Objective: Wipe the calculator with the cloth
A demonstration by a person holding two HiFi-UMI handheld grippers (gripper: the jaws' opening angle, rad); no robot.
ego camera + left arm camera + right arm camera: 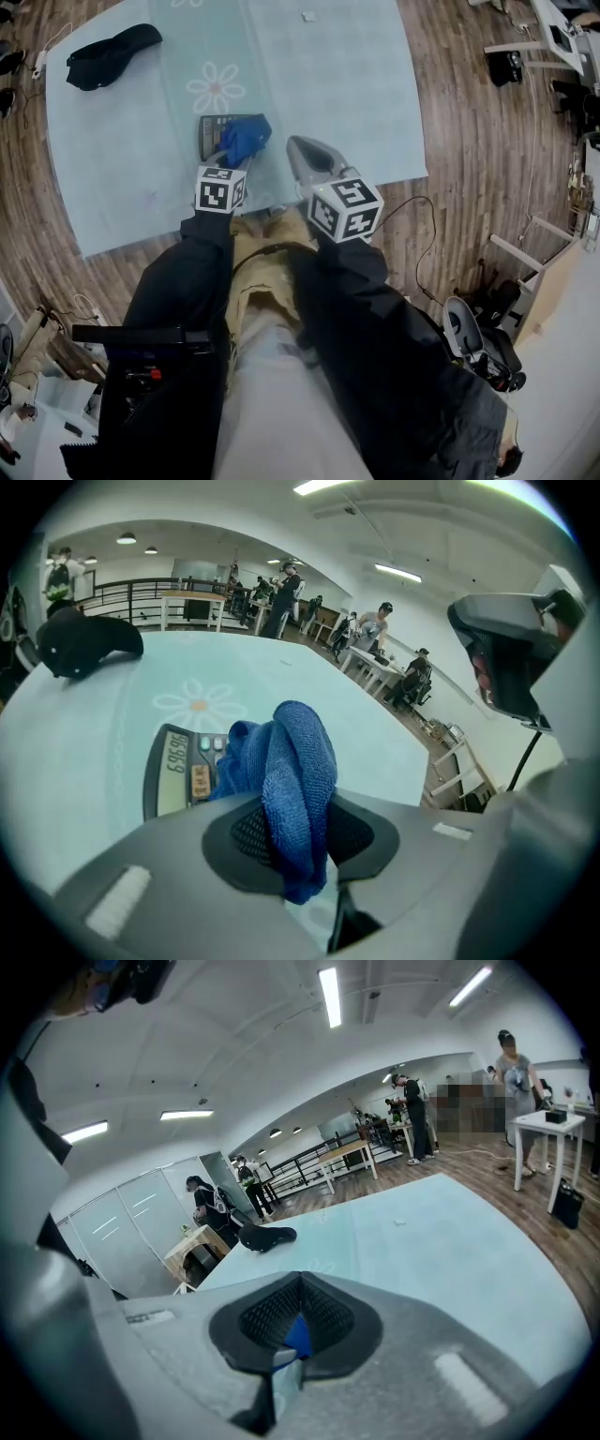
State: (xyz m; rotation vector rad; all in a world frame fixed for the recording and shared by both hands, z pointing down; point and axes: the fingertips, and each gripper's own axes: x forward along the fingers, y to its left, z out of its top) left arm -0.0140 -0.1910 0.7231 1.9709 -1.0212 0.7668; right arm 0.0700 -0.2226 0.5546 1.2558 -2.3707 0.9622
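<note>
Left gripper [298, 844] clamps the cloth [291, 752] over the calculator [173, 761], right gripper [292, 1326] closed and idle; we'd stroke lightly across the keys.

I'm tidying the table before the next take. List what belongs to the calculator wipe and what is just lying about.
Job: calculator; blue cloth, clamped in the left tongs, lying over the calculator's keys.
Lying about: black cap, far left; small white scrap, far side; right tongs, shut, beside the calculator.
</note>
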